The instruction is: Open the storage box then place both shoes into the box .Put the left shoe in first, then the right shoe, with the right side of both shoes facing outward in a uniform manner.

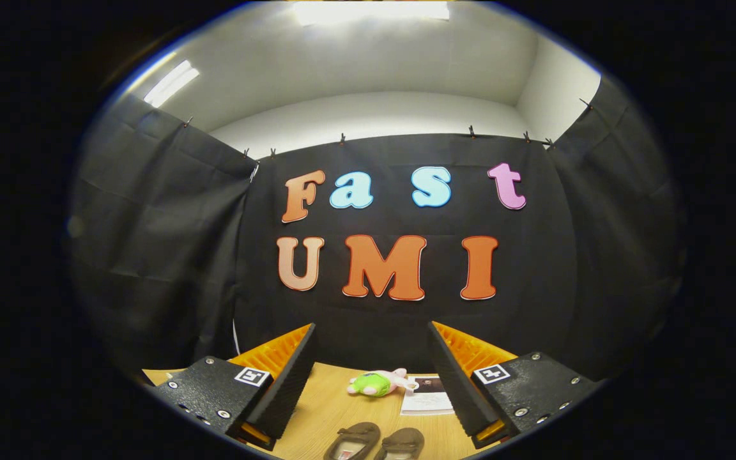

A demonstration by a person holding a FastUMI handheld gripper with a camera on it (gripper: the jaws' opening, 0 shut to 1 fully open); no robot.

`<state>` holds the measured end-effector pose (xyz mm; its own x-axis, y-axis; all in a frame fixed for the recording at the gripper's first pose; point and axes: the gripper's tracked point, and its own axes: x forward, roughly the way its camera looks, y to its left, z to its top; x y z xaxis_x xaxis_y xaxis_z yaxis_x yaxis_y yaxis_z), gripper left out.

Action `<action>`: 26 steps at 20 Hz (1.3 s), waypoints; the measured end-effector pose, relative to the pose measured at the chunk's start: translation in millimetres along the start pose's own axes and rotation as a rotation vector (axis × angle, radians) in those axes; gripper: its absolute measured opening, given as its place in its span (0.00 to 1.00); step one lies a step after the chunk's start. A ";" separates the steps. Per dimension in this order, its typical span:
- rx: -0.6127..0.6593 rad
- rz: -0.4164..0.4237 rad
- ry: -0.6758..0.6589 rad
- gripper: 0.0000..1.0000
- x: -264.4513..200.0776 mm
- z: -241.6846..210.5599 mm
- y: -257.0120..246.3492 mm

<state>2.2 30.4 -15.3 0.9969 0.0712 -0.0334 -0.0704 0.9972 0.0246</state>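
Two small brown shoes, one (354,440) to the left of the other (401,443), lie side by side on the wooden table (317,402), low between my fingers and close below them. My gripper (372,348) is open, raised above the table and facing the booth's back wall, with nothing between its fingers. Only the tops of the shoes show.
A green and pink plush toy (377,383) lies on the table beyond the shoes, near the back wall. A white card or booklet (427,394) lies just right of it, beside my right finger.
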 end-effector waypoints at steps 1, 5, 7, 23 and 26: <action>0.008 0.002 0.001 1.00 1.0 -1.0 1.7; 0.072 0.064 0.035 1.00 9.9 -20.1 28.8; 0.107 0.113 0.077 1.00 16.2 -39.1 46.0; 0.595 0.408 0.689 0.98 48.8 -225.1 175.7; 0.611 0.418 0.750 0.98 49.6 -242.5 184.6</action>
<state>30.2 223.3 -254.8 0.6055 0.6105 -0.5105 -0.1663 0.7243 0.6691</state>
